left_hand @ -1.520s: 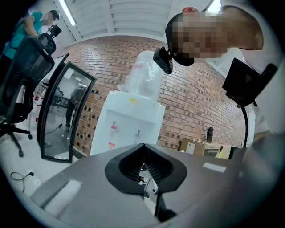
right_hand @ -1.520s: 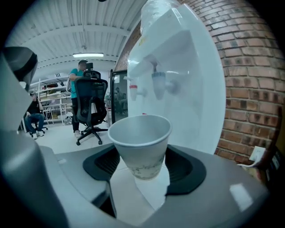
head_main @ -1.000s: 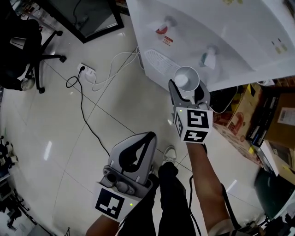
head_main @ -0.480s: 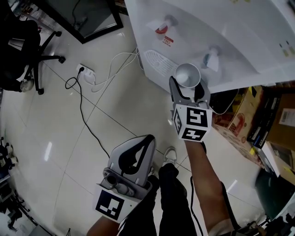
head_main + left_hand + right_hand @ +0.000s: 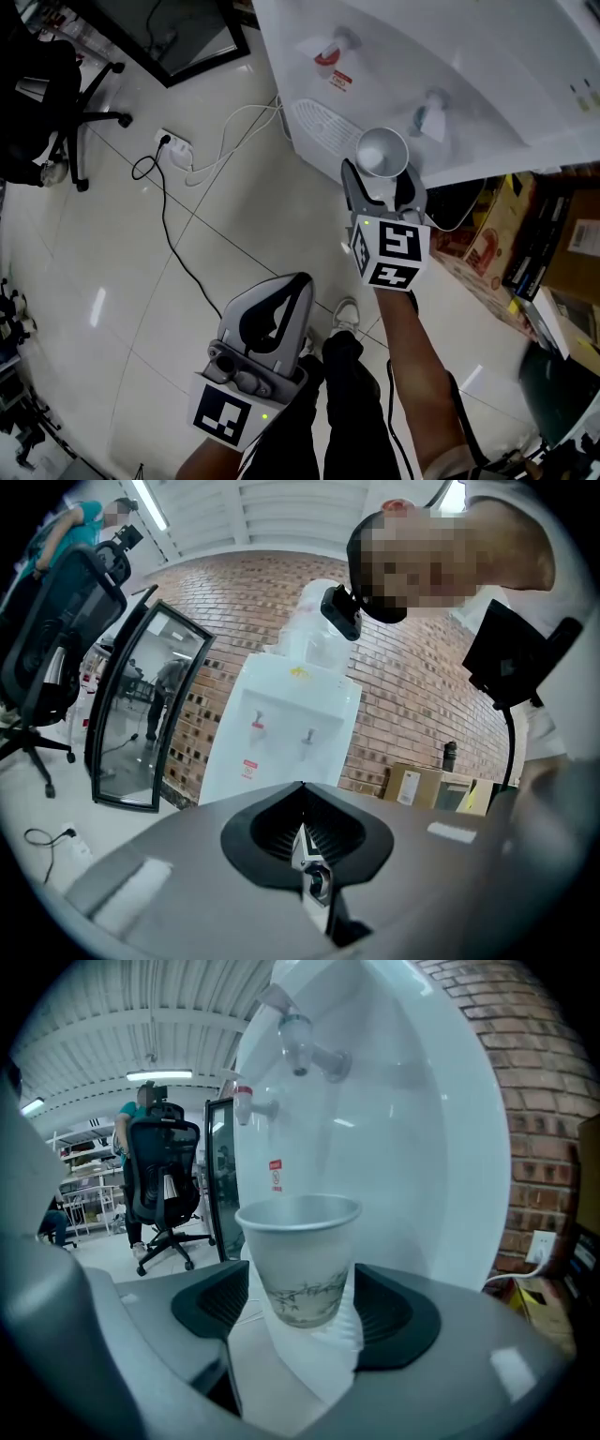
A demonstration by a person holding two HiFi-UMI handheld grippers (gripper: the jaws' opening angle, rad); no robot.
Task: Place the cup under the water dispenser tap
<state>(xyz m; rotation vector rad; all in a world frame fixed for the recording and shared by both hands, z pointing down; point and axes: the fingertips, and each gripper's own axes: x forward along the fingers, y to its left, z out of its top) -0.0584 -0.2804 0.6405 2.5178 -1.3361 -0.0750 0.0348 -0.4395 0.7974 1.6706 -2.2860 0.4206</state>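
A white paper cup [image 5: 382, 153] with a grey leaf print [image 5: 300, 1260] stands upright below the dispenser's blue tap [image 5: 427, 117] [image 5: 300, 1040], over the white drip tray [image 5: 319, 127]. My right gripper [image 5: 380, 178] [image 5: 300, 1309] straddles the cup. Its jaws are opening, and a thin gap shows between each black pad [image 5: 211, 1302] and the cup wall. The red tap [image 5: 328, 56] is to the left. My left gripper [image 5: 272, 314] [image 5: 302, 789] hangs back over the floor, shut and holding nothing.
The white water dispenser [image 5: 450, 56] fills the upper right. Cardboard boxes [image 5: 525, 234] are stacked to its right. A wall socket with cables [image 5: 173, 145] lies on the tiled floor. An office chair [image 5: 56, 103] and a dark glass panel [image 5: 178, 33] stand at the left.
Hardly anything: the right gripper and the cup stay in the same spot below the blue tap, and the left gripper has not moved.
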